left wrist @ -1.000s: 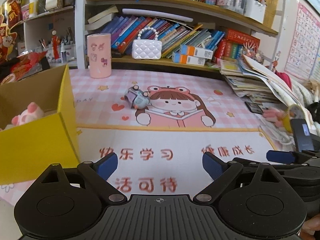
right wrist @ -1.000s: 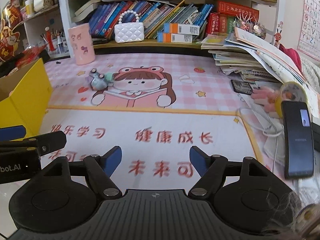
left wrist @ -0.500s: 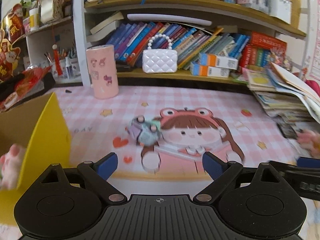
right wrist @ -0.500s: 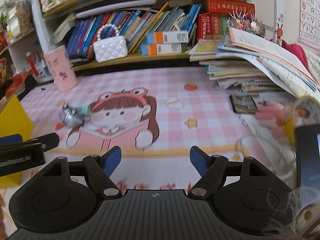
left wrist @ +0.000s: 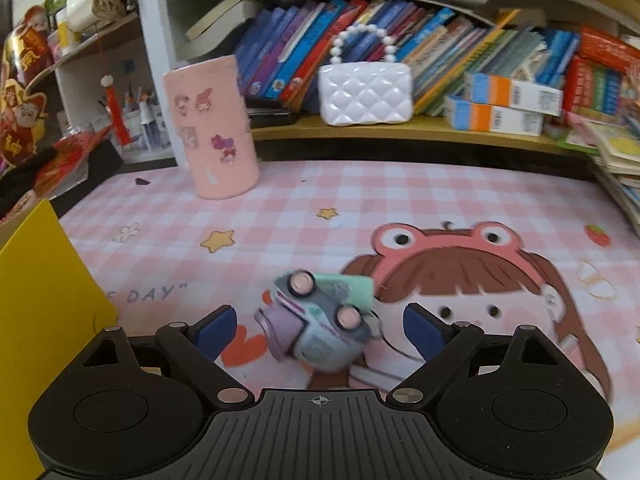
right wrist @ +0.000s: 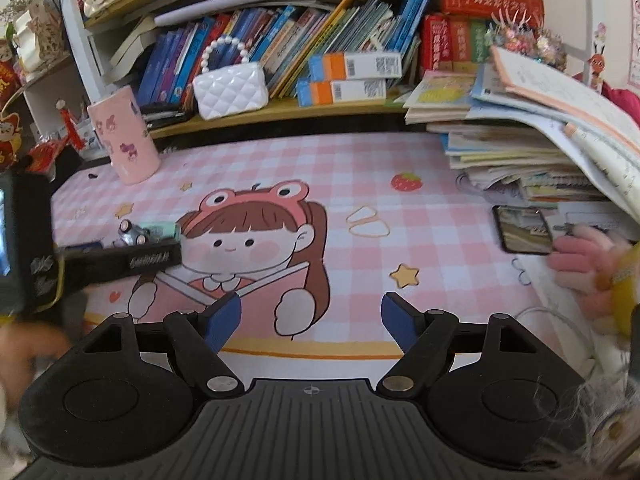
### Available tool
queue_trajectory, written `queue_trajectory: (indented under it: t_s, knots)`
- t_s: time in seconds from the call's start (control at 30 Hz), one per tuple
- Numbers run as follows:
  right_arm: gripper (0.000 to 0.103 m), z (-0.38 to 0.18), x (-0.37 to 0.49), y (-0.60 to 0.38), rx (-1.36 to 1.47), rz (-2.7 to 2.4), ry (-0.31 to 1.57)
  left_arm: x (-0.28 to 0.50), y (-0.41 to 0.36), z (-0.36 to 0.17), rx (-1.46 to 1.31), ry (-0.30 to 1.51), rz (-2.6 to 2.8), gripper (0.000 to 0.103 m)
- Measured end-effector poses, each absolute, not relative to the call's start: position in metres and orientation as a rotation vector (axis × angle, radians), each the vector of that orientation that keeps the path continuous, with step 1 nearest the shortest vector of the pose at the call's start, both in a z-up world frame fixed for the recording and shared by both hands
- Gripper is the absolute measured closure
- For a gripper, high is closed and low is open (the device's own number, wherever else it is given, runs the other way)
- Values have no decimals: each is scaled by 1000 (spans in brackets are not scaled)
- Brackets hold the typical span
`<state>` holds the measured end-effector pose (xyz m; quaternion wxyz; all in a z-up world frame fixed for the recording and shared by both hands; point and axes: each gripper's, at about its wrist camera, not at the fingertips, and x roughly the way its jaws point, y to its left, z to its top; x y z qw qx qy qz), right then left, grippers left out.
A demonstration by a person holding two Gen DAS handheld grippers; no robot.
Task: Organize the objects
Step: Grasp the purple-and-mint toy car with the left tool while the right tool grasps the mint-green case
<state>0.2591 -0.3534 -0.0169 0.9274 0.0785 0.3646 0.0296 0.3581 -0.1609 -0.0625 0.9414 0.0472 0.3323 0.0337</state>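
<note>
Versus a second ago, left gripper (left wrist: 318, 326) now brackets the toy car (left wrist: 320, 322) at lower centre, jaws closing but not touching; right gripper (right wrist: 310, 320) open, empty over the mat (right wrist: 420, 236); yellow box (left wrist: 40, 300) far left, pink cup (left wrist: 212, 128) upper left.

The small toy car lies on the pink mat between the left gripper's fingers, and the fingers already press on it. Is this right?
Not quite. The toy car lies on the pink mat between the left gripper's closing fingers, but they do not touch it yet, as the left wrist view shows.
</note>
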Motion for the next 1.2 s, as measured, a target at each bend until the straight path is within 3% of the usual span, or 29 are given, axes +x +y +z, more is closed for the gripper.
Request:
queue_trajectory:
  t_s: [0.07, 0.17, 0.23, 0.67, 1.2]
  knots:
    - [27, -20, 261, -353, 167, 68, 763, 365, -159, -65, 105, 688, 82, 36]
    - [27, -25, 264, -351, 166, 81, 777, 364, -151, -64, 90, 703, 46, 43]
    - [27, -28, 268, -348, 158, 102, 780, 351, -144, -54, 65, 681, 38, 66]
    - [27, -43, 315, -301, 108, 264, 746, 239, -113, -17, -40, 731, -3, 68]
    - [27, -60, 382, -190, 137, 240, 728, 148, -68, 55, -204, 608, 154, 68]
